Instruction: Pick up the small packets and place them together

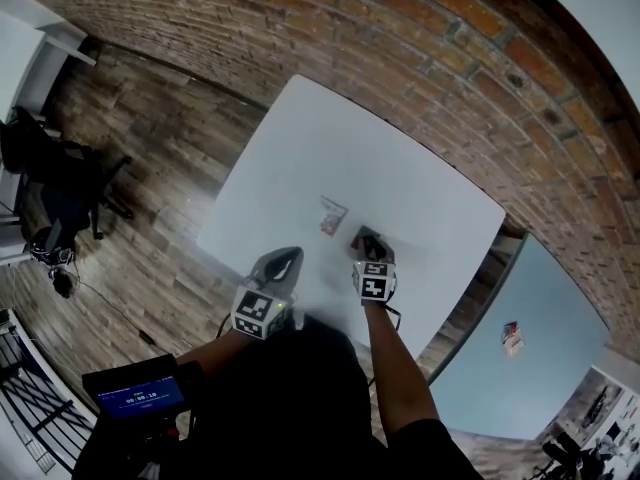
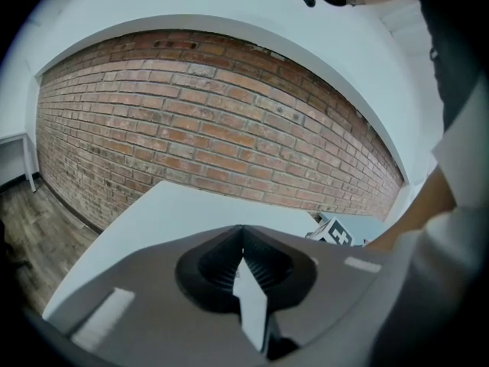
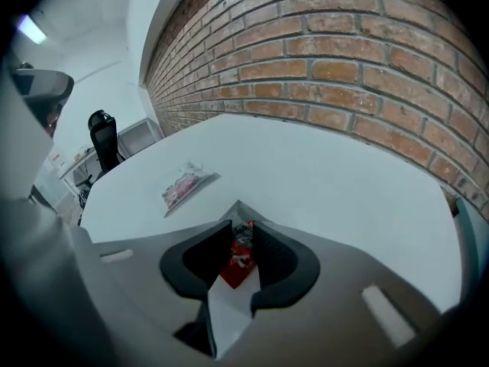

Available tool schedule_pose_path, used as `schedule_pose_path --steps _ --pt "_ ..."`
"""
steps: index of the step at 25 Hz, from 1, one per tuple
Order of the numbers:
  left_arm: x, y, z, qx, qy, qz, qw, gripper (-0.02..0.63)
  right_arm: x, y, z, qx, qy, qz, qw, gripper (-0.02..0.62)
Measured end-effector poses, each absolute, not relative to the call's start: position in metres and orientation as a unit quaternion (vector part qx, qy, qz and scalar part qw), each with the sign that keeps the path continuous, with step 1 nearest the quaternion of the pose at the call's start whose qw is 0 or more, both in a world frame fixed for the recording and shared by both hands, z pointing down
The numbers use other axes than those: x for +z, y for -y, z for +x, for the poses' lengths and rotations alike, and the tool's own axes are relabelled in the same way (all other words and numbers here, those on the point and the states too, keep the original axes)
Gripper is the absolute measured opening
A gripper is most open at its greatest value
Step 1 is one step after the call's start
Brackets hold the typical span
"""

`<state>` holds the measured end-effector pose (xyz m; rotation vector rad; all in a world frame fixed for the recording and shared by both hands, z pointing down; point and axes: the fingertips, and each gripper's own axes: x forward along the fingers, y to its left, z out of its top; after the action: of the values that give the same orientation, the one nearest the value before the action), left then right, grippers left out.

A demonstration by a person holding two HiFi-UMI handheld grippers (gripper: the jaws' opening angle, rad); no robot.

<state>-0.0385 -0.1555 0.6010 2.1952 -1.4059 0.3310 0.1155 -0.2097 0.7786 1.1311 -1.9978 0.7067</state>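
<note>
Now, right claw (image 3: 238, 229): clamped on a red packet (image 3: 240, 257), pinched upright between the two jaws over the white tabletop (image 3: 336, 182). Whether the packet touches the surface cannot be told.
Left claw (image 2: 243, 239): jaws together at the tips with nothing between them. It is low over the tabletop, just left of the right claw.
Other packet: a clear packet (image 3: 186, 186) with pink contents lies flat ahead and to the left of the right claw, near the red packet but apart from it.
Edges: the tabletop's near-left edge runs just behind the left claw. Its far corner lies well ahead of both claws, toward the brick wall (image 1: 400, 48). Its right edge is off to the right of the right claw.
Open room: bare white surface ahead and to the right of the right claw, and ahead of the left claw.
Beyond the edges: wooden floor (image 1: 130, 168) and a dark chair (image 1: 55, 193) well left of the left claw. A blue-grey second tabletop (image 1: 540, 388), well right of the right claw, carries a third packet (image 1: 512, 336).
Hidden: the jaws cover the red packet's sides, and the person's arms cover the tabletop's near corner.
Hard to make out: the print on every packet is too small to read.
</note>
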Motion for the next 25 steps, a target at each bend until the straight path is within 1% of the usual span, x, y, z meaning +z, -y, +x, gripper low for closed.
schedule_pose_path --steps 5,7,8,10,12,13,14,15,16,21,25 --pt "0.601 0.155 -0.049 0.116 0.519 0.807 0.257 0.0 0.781 0.209 0.116 0.283 0.77 0.433 0.374 0.089" --pt "0.601 0.155 -0.051 0.115 0.516 0.808 0.261 0.0 0.772 0.211 0.114 0.296 0.78 0.428 0.348 0.139" --pt "0.6 0.156 -0.052 0.114 0.514 0.81 0.259 0.0 0.759 0.213 0.109 0.303 0.791 0.427 0.317 0.136" --pt "0.595 0.158 -0.053 0.11 0.508 0.817 0.251 0.0 0.718 0.215 0.099 0.299 0.815 0.43 0.247 0.113" --pt "0.591 0.159 -0.052 0.102 0.498 0.825 0.245 0.0 0.669 0.21 0.091 0.275 0.833 0.438 0.196 0.079" --pt "0.588 0.16 -0.051 0.097 0.492 0.83 0.244 0.0 0.646 0.206 0.088 0.263 0.838 0.444 0.179 0.073" --pt "0.585 0.162 -0.05 0.092 0.486 0.834 0.244 0.0 0.626 0.201 0.086 0.251 0.839 0.452 0.168 0.053" --pt "0.582 0.164 -0.049 0.087 0.48 0.839 0.242 0.0 0.609 0.194 0.086 0.242 0.837 0.464 0.161 0.019" --pt "0.577 0.166 -0.047 0.081 0.473 0.844 0.239 0.0 0.594 0.186 0.088 0.235 0.832 0.477 0.156 0.003" --pt "0.534 0.174 -0.045 0.038 0.439 0.874 0.203 0.0 0.523 0.158 0.099 0.193 0.809 0.546 0.106 0.002" --pt "0.501 0.181 -0.049 0.005 0.417 0.889 0.188 0.0 0.475 0.149 0.103 0.144 0.794 0.585 0.081 0.002"
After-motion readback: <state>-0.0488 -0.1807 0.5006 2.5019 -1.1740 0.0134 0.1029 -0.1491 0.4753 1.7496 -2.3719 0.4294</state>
